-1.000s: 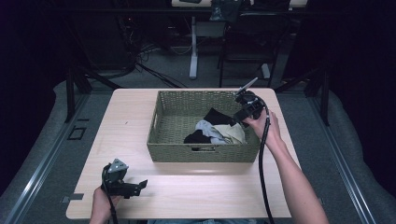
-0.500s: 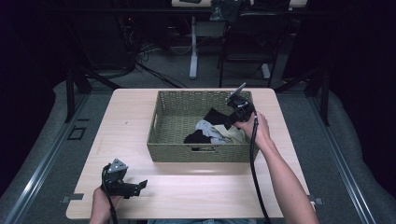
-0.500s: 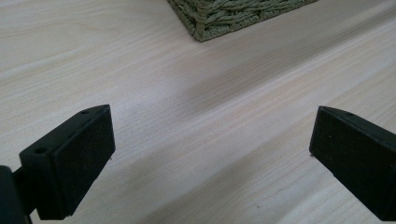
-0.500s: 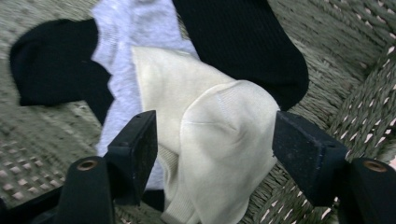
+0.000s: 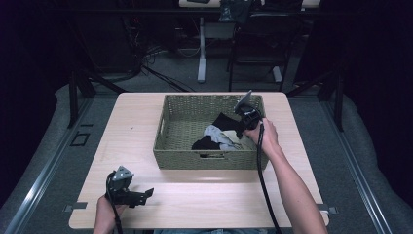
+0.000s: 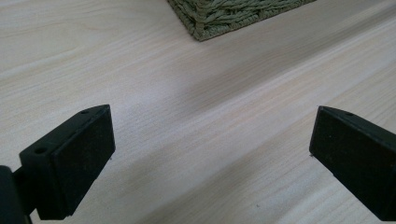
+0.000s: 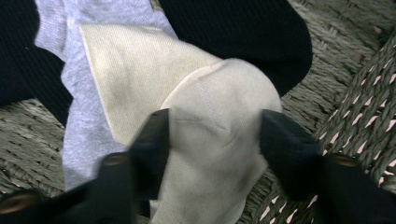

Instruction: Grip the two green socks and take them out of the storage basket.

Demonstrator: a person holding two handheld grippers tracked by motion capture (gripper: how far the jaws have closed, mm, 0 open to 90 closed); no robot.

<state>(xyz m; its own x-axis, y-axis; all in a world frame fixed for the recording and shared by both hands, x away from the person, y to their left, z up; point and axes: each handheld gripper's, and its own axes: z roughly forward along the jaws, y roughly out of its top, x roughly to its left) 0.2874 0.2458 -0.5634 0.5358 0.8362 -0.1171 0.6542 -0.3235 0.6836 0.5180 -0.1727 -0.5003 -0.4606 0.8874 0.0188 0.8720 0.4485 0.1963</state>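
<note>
you are lowering the right gripper point(image 7: 212, 140) into the basket point(image 5: 178, 158), and its jaws have just been closing around the cream sock point(image 7: 219, 116). in the right gripper view the sock is bulging up between the two black jaws at the lower centre of the frame; the jaws are blurred, so whether the pads are already pressing on the cloth you cannot tell.

the cream sock is lying at the right end of the basket in the high view point(image 5: 235, 139), on top of a grey sock point(image 7: 74, 121), with black socks point(image 7: 243, 32) at the upper left and upper right of the right gripper view.

judgement: the sock is looking light, soft and limp. it is going to fold and sag once lifted, not slip or break. you are taking it at the rounded hump nearest the jaws, which is giving a thick fold to pinch. going too deep is risking a catch on the grey sock below or the woven floor.

the left gripper point(image 5: 131, 192) is resting at the lower left of the high view on the table point(image 6: 196, 116), jaws standing wide apart with nothing between them.
</note>
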